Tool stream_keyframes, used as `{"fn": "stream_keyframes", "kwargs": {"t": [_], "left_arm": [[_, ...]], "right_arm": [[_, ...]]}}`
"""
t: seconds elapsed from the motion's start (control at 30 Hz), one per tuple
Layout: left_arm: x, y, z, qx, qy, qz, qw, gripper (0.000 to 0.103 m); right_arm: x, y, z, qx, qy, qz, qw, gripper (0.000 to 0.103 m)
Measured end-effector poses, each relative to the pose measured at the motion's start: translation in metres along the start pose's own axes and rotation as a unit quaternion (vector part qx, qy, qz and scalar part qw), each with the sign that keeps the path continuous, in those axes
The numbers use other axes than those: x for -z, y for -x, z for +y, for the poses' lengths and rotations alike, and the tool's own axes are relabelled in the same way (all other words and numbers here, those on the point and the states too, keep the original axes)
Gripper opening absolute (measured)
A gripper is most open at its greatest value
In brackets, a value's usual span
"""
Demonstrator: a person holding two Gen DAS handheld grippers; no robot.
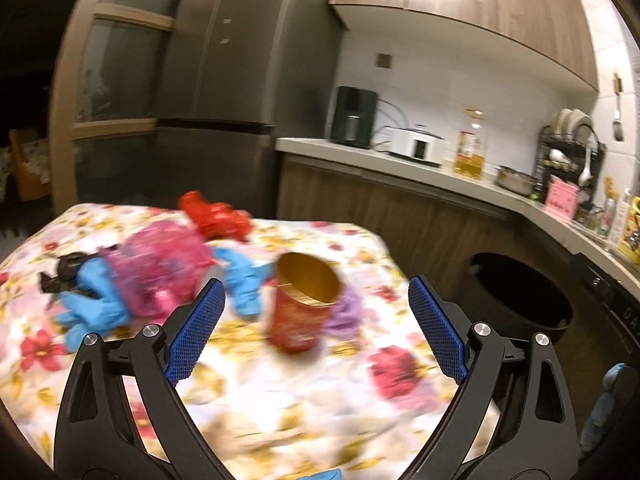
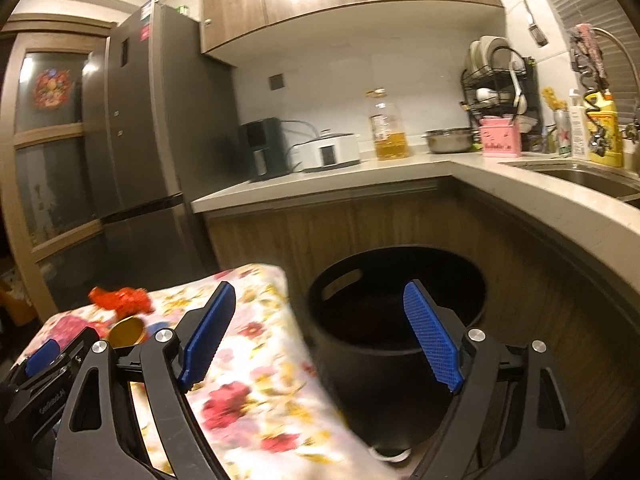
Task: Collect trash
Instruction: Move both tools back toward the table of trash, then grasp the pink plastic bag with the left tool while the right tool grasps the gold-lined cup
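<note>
Ahead, both claws gape wide, empty (blurred); red cup [image 1: 303,304] upright among blue gloves [image 1: 96,304], black bin [image 2: 396,320] beside table [image 2: 256,380].

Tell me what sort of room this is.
A home kitchen, most likely: a tall refrigerator, a countertop with small appliances, and a dish rack beside a sink.

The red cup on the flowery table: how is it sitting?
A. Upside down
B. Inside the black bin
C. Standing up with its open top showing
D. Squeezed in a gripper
C: the red cup stands on the flowery table, its gold inside showing, with nothing gripping it.
</note>
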State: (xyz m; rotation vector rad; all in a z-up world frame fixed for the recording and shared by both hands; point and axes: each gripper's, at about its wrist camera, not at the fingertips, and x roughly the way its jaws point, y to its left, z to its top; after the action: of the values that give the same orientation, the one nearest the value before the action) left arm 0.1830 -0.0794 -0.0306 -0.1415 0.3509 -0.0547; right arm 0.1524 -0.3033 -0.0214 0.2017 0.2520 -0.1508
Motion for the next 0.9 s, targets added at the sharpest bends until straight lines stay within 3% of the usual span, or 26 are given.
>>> {"fn": "stream_keyframes", "kwargs": {"t": [0.4,0.67,0.83,0.9], "left_arm": [[0.003,0.014,0.104,-0.102,0.027,-0.014,0.9943,0.091],[-0.01,-0.015,0.145,-0.092,0.042,-0.005,0.9948,0.089],[-0.011,-0.042,0.153,-0.075,0.042,0.03,0.9959,0.075],[-0.009,-0.05,0.154,-0.068,0.043,0.044,0.9958,0.062]], "right_arm": [[0.036,0.003,0.072,-0.069,0.026,0.03,0.997,0.084],[0.046,-0.008,0.105,-0.088,0.048,0.045,0.994,0.084],[0.048,-0.019,0.117,-0.093,0.056,0.051,0.993,0.084],[0.05,-0.023,0.12,-0.094,0.059,0.053,0.992,0.084]]}}
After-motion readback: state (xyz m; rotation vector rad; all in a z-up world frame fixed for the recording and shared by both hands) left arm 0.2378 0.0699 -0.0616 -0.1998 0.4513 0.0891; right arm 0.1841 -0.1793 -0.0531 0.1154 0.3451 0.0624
